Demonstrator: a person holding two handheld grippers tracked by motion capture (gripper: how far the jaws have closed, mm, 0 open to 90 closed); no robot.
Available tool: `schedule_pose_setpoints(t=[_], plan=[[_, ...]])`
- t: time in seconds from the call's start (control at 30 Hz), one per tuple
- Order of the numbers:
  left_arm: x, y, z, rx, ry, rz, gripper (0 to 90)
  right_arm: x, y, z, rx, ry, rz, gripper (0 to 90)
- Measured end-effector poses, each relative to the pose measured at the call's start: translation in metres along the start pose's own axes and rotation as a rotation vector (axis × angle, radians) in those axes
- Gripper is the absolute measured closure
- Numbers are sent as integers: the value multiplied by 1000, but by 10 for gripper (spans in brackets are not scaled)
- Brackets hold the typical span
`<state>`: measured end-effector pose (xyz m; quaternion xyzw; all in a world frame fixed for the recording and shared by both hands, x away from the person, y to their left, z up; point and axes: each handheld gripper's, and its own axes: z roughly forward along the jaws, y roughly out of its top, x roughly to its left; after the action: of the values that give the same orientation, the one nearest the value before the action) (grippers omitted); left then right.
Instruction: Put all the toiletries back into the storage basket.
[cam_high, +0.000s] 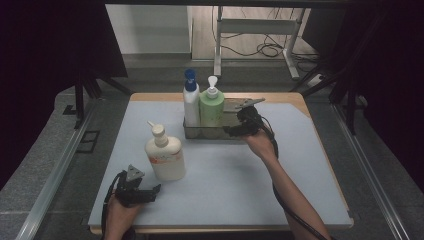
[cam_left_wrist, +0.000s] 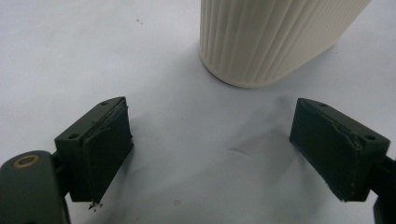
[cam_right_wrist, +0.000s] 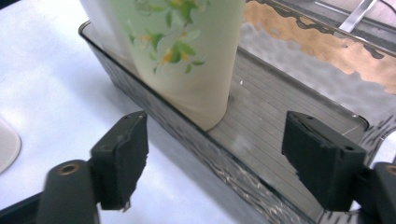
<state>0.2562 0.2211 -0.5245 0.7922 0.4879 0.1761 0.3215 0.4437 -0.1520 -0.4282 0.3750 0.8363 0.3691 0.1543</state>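
Inside the dark see-through tray (cam_high: 192, 133) at the far middle of the tabletop (cam_high: 235, 175) stands the green pump bottle (cam_high: 212, 107), upright, with a flower print on its side, touching a white bottle with a blue cap (cam_high: 191, 102) on its left. To the green bottle's right, the rest of the tray floor lies bare. The right gripper (cam_high: 235, 131) sits just beside that bottle at the tray's near wall, its jaws spread wide with nothing pressed between them; from its own view the jaws straddle the tray wall, clear of the bottle (cam_right_wrist: 187, 51). Nearer than the tray and to its left stands a cream pump bottle (cam_high: 165, 155), upright on the tabletop. Nearer again, the left gripper (cam_high: 152, 192) rests low with jaws wide apart and empty, the cream bottle's ribbed base (cam_left_wrist: 266, 42) close ahead of them.
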Motion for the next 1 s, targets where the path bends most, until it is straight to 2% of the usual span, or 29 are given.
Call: schedule_pose_setpoints(t=[0.17, 0.37, 0.67, 1.0], plan=[[0, 0, 0, 0, 0, 0, 124, 5, -4, -9, 3, -6, -12, 142], [0, 0, 0, 0, 0, 0, 124, 11, -8, -23, -6, -5, -56, 128], [0, 0, 0, -1, 0, 0, 124, 19, -19, -39, -9, 0, -94, 41], [0, 0, 0, -1, 1, 1, 124, 24, -37, -54, -4, 15, -130, 9]])
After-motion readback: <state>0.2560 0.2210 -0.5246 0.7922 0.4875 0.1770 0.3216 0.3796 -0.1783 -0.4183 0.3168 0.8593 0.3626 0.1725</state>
